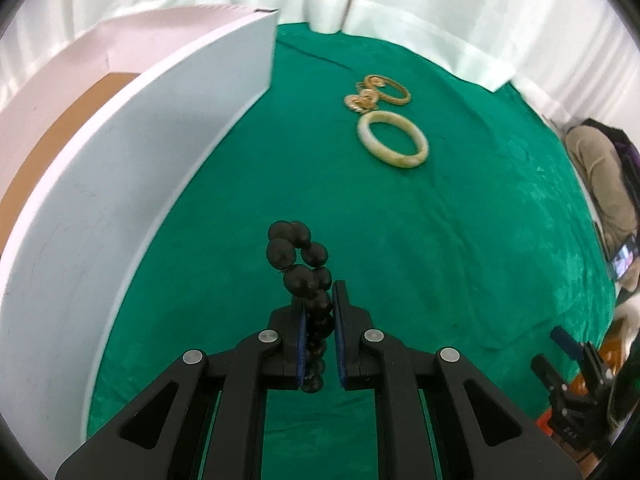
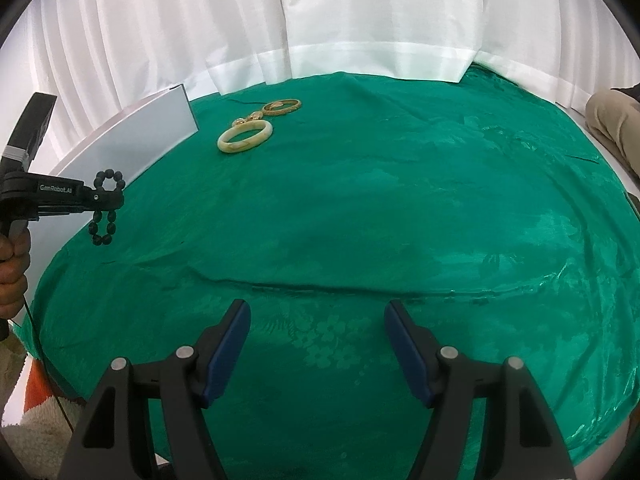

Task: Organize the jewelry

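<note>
Now, view by view:

Left wrist, your tongs: your left gripper (image 1: pixel 320 320) is clenched on the black bead bracelet (image 1: pixel 304 268), the blue pads nearly together with beads pressed between them.
Left wrist, bracelet: part of the loop sticks up past the fingertips and part runs down between the pads; it is lifted off the green cloth (image 1: pixel 460 240).
Left wrist, box: the white box (image 1: pixel 132 168) stands along the cloth's left edge, just beside your gripper, and you can see its brown floor over the wall.
Left wrist, other jewelry: the pale jade bangle (image 1: pixel 393 139) lies flat toward the far edge of the cloth, with the gold bracelets (image 1: pixel 376 95) just behind it, touching or nearly so.
Left wrist, right tool: your right gripper (image 1: pixel 576 364) shows at the lower right edge; from here you cannot tell its opening.

Right wrist, your tongs: your right gripper (image 2: pixel 317 344) is released, jaws spread wide, holding nothing and hanging above the near part of the cloth (image 2: pixel 400 200).
Right wrist, left tool: your left gripper (image 2: pixel 116 200) appears side-on at the left edge, with your left hand (image 2: pixel 14 264) on its handle.
Right wrist, bracelet: only this view shows the whole bracelet (image 2: pixel 105 208), one loop above the fingers and one dangling below, in front of the box (image 2: pixel 132 140).
Right wrist, other jewelry: bangle (image 2: pixel 245 136) and gold bracelets (image 2: pixel 276 108) sit near the far left corner, beside the box's end.
</note>
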The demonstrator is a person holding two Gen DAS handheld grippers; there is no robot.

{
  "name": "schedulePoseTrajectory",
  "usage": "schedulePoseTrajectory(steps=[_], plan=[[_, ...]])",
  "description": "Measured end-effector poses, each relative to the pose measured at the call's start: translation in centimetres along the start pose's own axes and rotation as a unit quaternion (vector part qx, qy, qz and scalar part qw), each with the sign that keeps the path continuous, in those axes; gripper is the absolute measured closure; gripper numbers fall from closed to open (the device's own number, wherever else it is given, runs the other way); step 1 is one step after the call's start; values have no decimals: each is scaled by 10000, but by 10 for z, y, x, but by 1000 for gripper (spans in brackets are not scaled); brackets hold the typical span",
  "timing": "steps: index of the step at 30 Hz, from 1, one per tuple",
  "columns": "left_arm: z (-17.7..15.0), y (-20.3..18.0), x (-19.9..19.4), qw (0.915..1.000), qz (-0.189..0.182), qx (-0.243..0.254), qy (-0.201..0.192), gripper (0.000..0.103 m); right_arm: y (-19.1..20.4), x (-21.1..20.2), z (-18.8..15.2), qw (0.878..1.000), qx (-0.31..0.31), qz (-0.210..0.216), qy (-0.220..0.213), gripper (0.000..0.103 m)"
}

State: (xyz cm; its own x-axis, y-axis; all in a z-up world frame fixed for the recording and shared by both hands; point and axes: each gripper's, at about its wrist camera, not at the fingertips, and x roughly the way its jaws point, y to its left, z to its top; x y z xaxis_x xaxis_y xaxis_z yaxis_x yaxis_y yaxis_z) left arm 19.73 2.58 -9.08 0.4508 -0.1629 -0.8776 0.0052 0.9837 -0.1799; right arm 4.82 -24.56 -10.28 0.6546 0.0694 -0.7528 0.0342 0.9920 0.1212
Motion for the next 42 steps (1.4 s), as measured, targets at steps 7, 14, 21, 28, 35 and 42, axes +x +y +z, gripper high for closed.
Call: schedulePoseTrajectory(steps=[7, 14, 21, 28, 35, 42], plan=[[0, 6, 11, 9999, -75, -9, 109, 86, 5, -1, -1, 10000, -55, -13, 3, 32], [-4, 5, 7, 10000, 20, 52, -3, 38, 6, -1, -2, 10000, -52, -15, 20, 32], [-3, 5, 1, 10000, -12, 41, -57, 32, 8, 0, -3, 10000, -53, -2, 69, 32], [-4, 3, -4, 9999, -47, 77, -113, 27, 8, 3, -3, 9999, -55, -17, 115, 32], [-6, 4, -10, 9998, -29, 96, -170, 27, 10, 3, -4, 9999, -78, -28, 121, 31], [-12, 10, -18, 9998, -5, 64, -209, 27, 11, 4, -4, 9999, -84, -47, 115, 31]])
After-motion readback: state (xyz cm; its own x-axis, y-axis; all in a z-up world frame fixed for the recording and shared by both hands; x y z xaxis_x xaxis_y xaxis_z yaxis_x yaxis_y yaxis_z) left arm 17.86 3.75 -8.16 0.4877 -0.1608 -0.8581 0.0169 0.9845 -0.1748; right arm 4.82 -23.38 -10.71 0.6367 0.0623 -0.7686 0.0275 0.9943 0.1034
